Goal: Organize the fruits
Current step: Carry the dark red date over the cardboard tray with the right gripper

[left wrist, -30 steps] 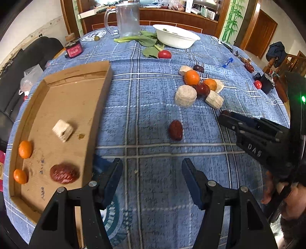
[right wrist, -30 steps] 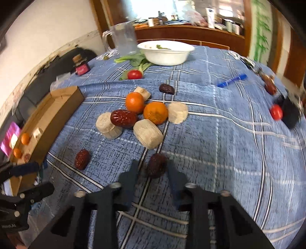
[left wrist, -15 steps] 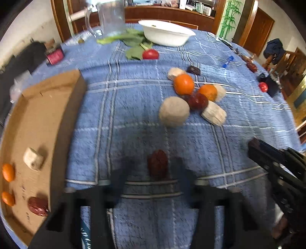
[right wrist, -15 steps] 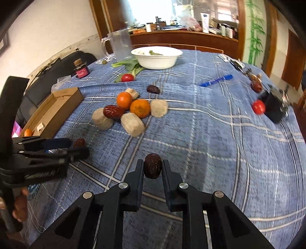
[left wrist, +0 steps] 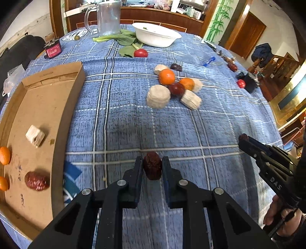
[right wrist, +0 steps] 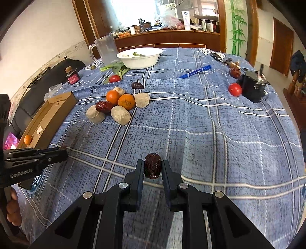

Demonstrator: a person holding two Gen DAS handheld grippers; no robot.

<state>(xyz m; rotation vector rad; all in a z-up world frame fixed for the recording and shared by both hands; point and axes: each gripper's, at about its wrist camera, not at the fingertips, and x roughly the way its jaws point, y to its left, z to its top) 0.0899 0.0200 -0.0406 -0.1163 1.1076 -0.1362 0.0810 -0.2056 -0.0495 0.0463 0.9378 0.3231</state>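
On the blue checked tablecloth (left wrist: 118, 118), my two tools each pinch a fruit. My left gripper (left wrist: 152, 168) is closed tight on a dark red date (left wrist: 152, 165), one finger on each side of it. My right gripper (right wrist: 153, 169) is closed tight on another red date (right wrist: 152, 168) the same way. From the right camera I can see my left gripper off to the left side, just beside the near end of the cardboard tray (left wrist: 63, 118).

The tray sits at the left of the table. Inside it lie a red date in the tray (left wrist: 37, 181), two small oranges (left wrist: 4, 155) by the left wall, and a pale chunk (left wrist: 35, 136).

In the middle of the table is a pile of fruit (right wrist: 118, 104): two oranges, one red date, and some pale round pieces, all touching. Farther back are a white bowl (right wrist: 140, 59), green leaves (left wrist: 122, 39), a red tomato (left wrist: 141, 53), and a clear jug (left wrist: 107, 18). A blue pen (right wrist: 195, 71) lies to the right.
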